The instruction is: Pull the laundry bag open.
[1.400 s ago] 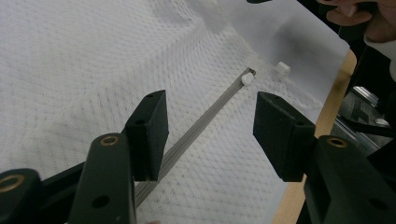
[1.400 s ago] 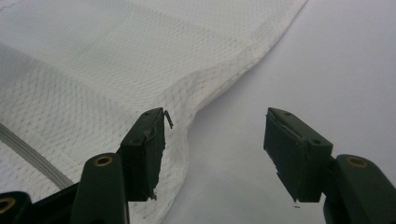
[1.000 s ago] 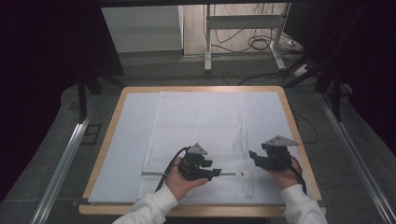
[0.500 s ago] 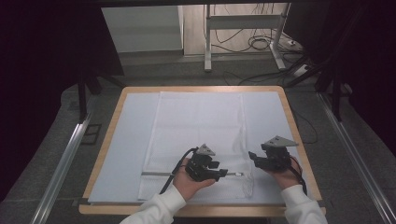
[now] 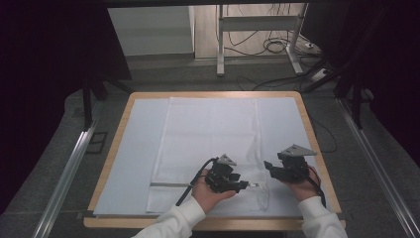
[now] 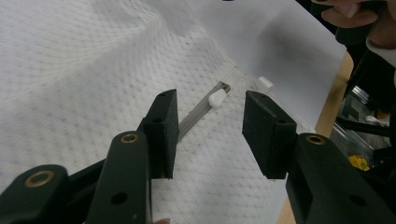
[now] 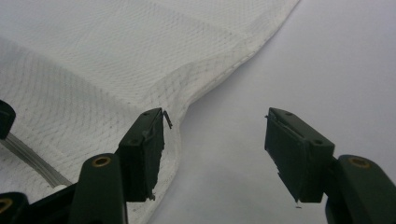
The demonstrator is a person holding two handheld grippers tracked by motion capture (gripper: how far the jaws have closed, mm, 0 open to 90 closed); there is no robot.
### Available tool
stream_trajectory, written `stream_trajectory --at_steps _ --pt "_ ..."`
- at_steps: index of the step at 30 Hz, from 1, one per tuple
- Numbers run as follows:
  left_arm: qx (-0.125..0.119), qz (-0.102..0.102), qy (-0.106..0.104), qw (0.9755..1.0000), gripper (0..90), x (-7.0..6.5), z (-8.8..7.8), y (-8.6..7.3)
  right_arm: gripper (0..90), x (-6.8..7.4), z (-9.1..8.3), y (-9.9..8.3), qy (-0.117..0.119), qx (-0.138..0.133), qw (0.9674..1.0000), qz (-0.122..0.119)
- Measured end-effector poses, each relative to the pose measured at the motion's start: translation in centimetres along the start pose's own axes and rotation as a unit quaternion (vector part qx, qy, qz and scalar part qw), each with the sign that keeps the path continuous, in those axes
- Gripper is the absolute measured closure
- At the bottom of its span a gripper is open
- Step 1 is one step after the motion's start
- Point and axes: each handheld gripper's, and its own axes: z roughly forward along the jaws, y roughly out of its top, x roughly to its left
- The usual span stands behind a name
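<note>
Table: wood-edged table (image 5: 317,144) under a white sheet, dark surroundings, cables on the floor beyond the far edge.
Near edge: two white sleeves come in from the bottom, one gripper in each hand.
Left gripper (image 6: 210,123): fingers apart and empty, low over the near part of the mesh bag (image 5: 208,134), lined up on the white zipper pull (image 6: 217,98) just ahead of them.
Zipper (image 5: 171,184): grey track along the bag's near end; the pull sits toward its right end, close to the bag's right edge.
Right gripper (image 7: 215,149): fingers wide apart, gripping nothing, beside the bag's right edge, its left finger (image 7: 144,149) over the hem.
Step in hand (judgement): likely grasping the pull to run the zipper.
Doing it well: ease the left fingers forward until the pull lies squarely between them, close, and let the right gripper pinch the hem so the mesh cannot bunch.
Far: the bag lies flat, reaching the table's far edge.
</note>
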Motion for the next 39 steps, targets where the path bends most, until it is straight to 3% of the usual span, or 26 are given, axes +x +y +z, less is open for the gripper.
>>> stream_trajectory --at_steps 12,39 --pt "0.012 -0.005 -0.016 0.9998 57.5 -0.6 1.5 0.3 36.9 -0.3 -0.2 -0.1 -0.007 -0.001 1.0000 -0.001" --pt "0.041 -0.025 -0.037 0.9981 68.6 -0.4 4.4 0.5 36.5 -0.4 -0.3 -0.1 -0.001 -0.001 1.0000 0.001"
